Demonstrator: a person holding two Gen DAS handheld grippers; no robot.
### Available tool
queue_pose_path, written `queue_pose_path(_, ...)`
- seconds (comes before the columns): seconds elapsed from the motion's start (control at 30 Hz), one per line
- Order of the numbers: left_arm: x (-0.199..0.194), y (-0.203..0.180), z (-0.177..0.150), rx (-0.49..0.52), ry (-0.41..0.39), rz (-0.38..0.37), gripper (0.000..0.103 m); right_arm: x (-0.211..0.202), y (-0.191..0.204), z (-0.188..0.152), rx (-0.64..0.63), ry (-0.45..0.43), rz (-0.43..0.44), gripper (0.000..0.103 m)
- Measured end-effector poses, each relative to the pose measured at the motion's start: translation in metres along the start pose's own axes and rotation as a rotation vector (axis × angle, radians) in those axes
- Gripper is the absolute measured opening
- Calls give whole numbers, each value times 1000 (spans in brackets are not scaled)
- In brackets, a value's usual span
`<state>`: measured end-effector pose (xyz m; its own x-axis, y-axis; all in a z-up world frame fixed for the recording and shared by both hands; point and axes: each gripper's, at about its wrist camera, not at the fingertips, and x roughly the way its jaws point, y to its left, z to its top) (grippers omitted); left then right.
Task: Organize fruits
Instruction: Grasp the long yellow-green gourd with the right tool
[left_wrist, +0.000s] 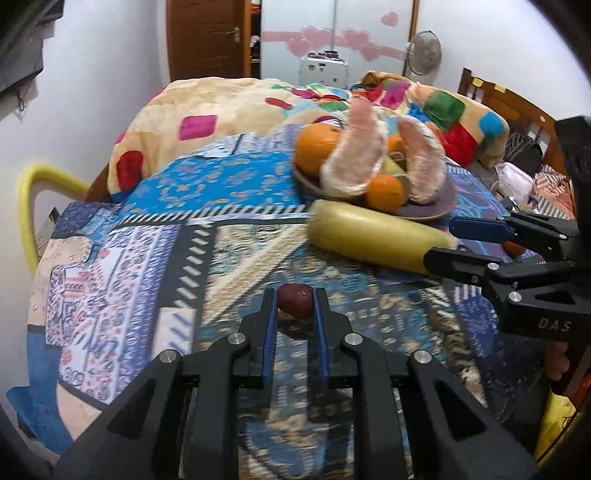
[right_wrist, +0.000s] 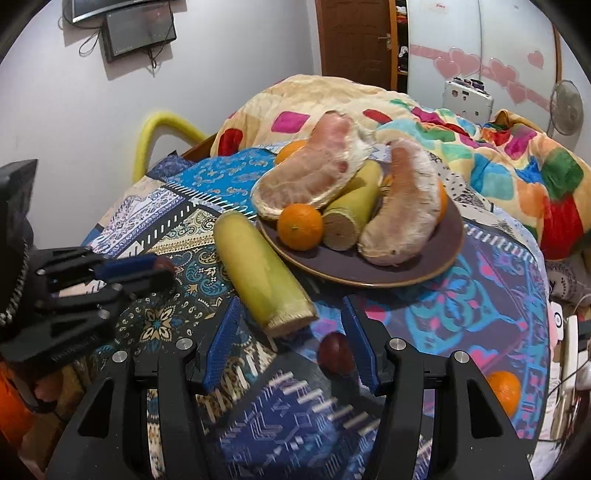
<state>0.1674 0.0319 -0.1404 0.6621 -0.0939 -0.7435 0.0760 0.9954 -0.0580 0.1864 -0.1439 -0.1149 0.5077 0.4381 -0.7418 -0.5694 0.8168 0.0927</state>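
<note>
My left gripper (left_wrist: 294, 303) is shut on a small dark red fruit (left_wrist: 295, 300), just above the patterned cloth; it also shows at the left of the right wrist view (right_wrist: 162, 267). My right gripper (right_wrist: 291, 325) is open, with a second dark red fruit (right_wrist: 335, 353) on the cloth beside its right finger and the cut end of a yellow-green banana piece (right_wrist: 260, 273) between its fingertips. A brown plate (right_wrist: 413, 269) behind holds pomelo segments (right_wrist: 314, 173), a small orange (right_wrist: 300, 226) and another banana piece (right_wrist: 354, 206). The banana piece (left_wrist: 373, 234) and the plate (left_wrist: 424, 210) show in the left wrist view too.
A loose orange (right_wrist: 504, 391) lies on the cloth at the right. A colourful blanket (right_wrist: 498, 155) is heaped behind the plate. A yellow chair back (left_wrist: 29, 199) stands at the table's left edge. A wooden bed frame (left_wrist: 509, 103) is at the right.
</note>
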Motion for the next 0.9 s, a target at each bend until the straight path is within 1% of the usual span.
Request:
queue_pose_path(0.1,-1,11,-4,-7,2,9,19,7,1,2,8,14,-7,53)
queue_pose_path(0.17,-3,15,-7,-10,1,13,19,11,0,3,13,29,4,53)
queue_pose_path(0.23,-4,19,-8,-15,0,12,19,13,0,3,20,41,15,49)
queue_pose_path(0.27,-5,20,-9,-20,0,8,19,15,0,3,24,47,27,45)
queue_pose_path(0.33,-6,21,-11,-27,0,-4,19,17,-2,5,48,60,56,45)
queue_pose_path(0.43,-10,22,-13,-26,-9,-7,19,19,1,6,44,64,55,44)
queue_pose_path(0.47,-12,21,-13,-26,-12,-11,19,19,3,5,36,65,52,42)
queue_pose_path(0.5,-14,21,-13,-25,-15,-13,19,17,6,4,27,65,50,39)
queue_pose_path(0.6,-18,21,-13,-30,-24,-20,19,12,11,-1,16,74,63,34)
queue_pose_path(0.77,-27,20,-13,-29,-40,-33,19,-4,27,-16,-31,88,28,32)
queue_pose_path(0.9,-31,19,-13,-24,-51,-45,19,-11,31,-17,-42,130,53,32)
